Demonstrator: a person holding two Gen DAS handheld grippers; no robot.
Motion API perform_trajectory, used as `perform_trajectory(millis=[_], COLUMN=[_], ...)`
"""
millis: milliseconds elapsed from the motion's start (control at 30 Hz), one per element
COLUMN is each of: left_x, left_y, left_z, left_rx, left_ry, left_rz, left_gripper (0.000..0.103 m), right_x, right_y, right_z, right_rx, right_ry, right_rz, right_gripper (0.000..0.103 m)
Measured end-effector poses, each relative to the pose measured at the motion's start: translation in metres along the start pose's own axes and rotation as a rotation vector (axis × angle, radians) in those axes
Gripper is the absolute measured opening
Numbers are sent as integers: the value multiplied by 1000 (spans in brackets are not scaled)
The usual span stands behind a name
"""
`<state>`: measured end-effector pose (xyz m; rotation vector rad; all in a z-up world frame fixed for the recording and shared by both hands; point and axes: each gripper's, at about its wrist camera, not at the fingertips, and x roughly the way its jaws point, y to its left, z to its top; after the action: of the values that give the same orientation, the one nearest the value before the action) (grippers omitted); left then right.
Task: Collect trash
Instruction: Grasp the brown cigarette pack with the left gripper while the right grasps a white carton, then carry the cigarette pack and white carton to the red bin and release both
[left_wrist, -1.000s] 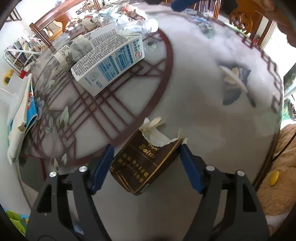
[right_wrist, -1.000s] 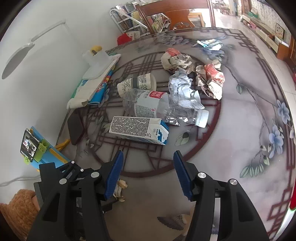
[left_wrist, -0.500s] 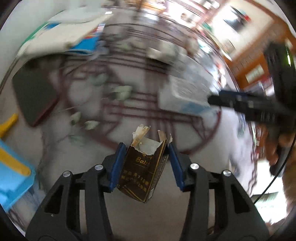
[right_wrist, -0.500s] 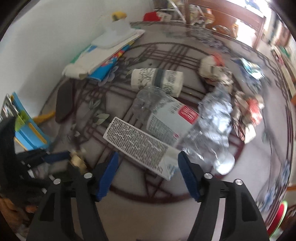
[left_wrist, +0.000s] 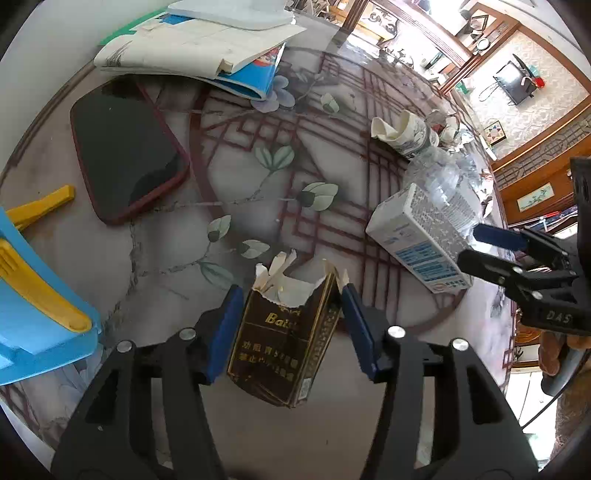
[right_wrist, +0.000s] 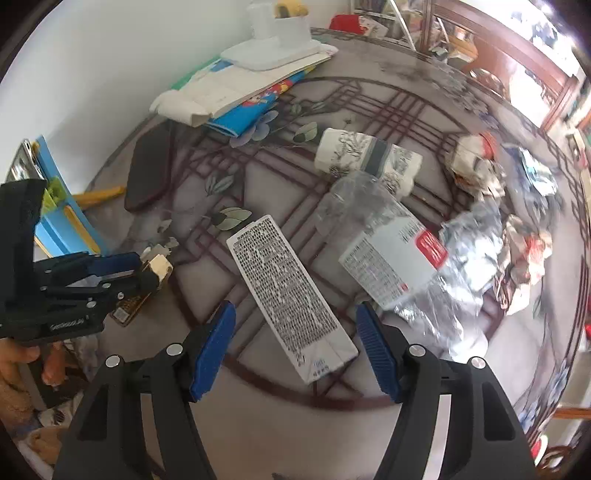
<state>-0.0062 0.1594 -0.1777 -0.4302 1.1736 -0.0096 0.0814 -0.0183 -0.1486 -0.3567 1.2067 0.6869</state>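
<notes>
My left gripper (left_wrist: 290, 325) is shut on a torn dark brown cigarette pack (left_wrist: 284, 339) and holds it above the round patterned table (left_wrist: 258, 192). It also shows in the right wrist view (right_wrist: 147, 273) at the left, pack in its jaws. My right gripper (right_wrist: 295, 343) is open, its blue pads on either side of the near end of a white milk carton (right_wrist: 288, 295) lying on the table. The carton (left_wrist: 421, 240) and right gripper (left_wrist: 495, 247) show at the right of the left wrist view. A crushed clear bottle (right_wrist: 391, 258), paper cup (right_wrist: 365, 158) and crumpled wrappers (right_wrist: 476, 166) lie beyond.
A red-cased phone (left_wrist: 122, 155) lies at the table's left. Stacked books and papers (left_wrist: 207, 48) sit at the back left. A blue and yellow plastic stand (left_wrist: 33, 306) is at the near left edge. Crumpled foil (right_wrist: 476, 240) lies right of the bottle.
My left gripper closed on the cigarette pack, lifted it and swung left. My right gripper moved forward until its open jaws straddle the carton's end.
</notes>
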Motion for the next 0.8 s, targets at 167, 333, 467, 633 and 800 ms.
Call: perform_trajectory(millis=[167, 333, 467, 633, 800], left_x=[3, -10, -5, 1, 14], left_y=[-2, -2, -1, -8, -21], left_z=[0, -9, -17, -28, -32], left_rx=[9, 71, 138, 194, 238], left_ry=[15, -12, 8, 35, 58], left_rz=[-4, 24, 91, 89, 104], left_gripper=[65, 73, 73, 73, 68], right_x=[26, 34, 27, 5, -21], right_y=[-3, -4, -6, -5, 0], right_z=[5, -2, -10, -26, -46], right_rx=[-8, 14, 49, 102, 146], right_ry=[66, 74, 55, -6, -76], right_rz=[-25, -21, -3, 21, 27], right_gripper=[65, 43, 40, 40, 40])
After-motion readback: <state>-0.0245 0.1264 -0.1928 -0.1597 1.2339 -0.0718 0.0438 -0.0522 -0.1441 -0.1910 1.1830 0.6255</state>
